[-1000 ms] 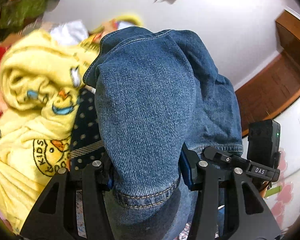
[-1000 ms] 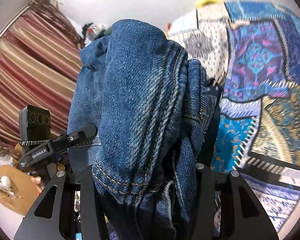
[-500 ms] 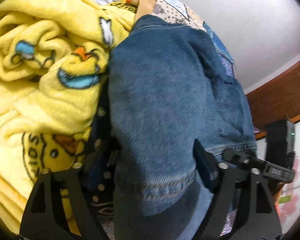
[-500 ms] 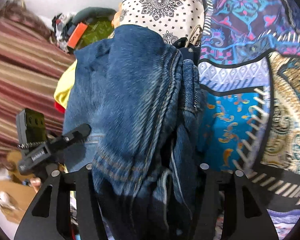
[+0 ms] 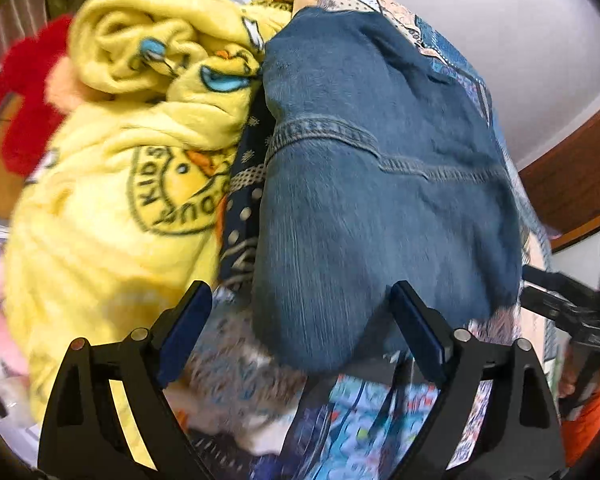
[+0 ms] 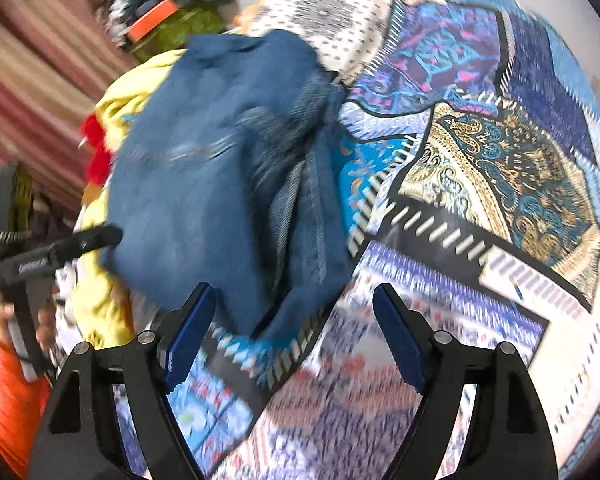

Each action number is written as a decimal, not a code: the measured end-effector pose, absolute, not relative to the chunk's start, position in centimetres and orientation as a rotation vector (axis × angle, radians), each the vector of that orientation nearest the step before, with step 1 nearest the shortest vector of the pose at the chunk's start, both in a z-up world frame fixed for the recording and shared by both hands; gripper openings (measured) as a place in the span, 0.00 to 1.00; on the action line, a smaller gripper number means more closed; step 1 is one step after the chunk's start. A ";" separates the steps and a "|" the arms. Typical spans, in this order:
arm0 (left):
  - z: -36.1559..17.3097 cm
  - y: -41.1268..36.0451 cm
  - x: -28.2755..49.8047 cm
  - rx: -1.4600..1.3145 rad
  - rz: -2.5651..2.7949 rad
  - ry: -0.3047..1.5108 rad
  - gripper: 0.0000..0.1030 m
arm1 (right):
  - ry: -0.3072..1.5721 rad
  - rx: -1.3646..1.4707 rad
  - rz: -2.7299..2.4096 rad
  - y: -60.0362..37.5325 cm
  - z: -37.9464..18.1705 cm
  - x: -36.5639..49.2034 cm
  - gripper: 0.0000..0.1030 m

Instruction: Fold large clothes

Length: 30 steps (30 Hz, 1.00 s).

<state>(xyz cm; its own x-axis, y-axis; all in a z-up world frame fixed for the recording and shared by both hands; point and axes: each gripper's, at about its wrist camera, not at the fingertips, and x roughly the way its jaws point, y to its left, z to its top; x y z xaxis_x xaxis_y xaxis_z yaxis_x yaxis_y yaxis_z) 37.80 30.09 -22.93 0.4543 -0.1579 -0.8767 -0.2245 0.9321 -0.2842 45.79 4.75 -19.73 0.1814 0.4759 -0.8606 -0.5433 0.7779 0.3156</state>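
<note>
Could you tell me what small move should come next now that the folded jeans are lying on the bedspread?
Probably draw both grippers back: the left gripper and right gripper are open and hold nothing, and the jeans lie folded beside the yellow blanket.

I see the folded blue denim garment (image 5: 376, 200) lying as a compact bundle on the patterned patchwork bedspread (image 6: 480, 140). Its stitched seam faces up. Its left edge sits against the crumpled yellow fleece blanket (image 5: 112, 216). The denim lies free, outside both sets of fingers.
</note>
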 end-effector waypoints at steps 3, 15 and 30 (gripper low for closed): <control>-19.5 28.9 35.1 -0.352 0.054 1.045 0.88 | 1.119 -0.074 0.751 3.9 -17.0 43.2 0.76; -0.3 20.3 21.7 -0.121 0.064 0.499 0.88 | 0.574 -0.029 0.851 -0.3 -0.2 30.6 0.76; 3.2 12.4 6.3 -0.048 0.166 0.076 0.88 | 0.186 0.071 0.704 -5.2 3.0 17.1 0.76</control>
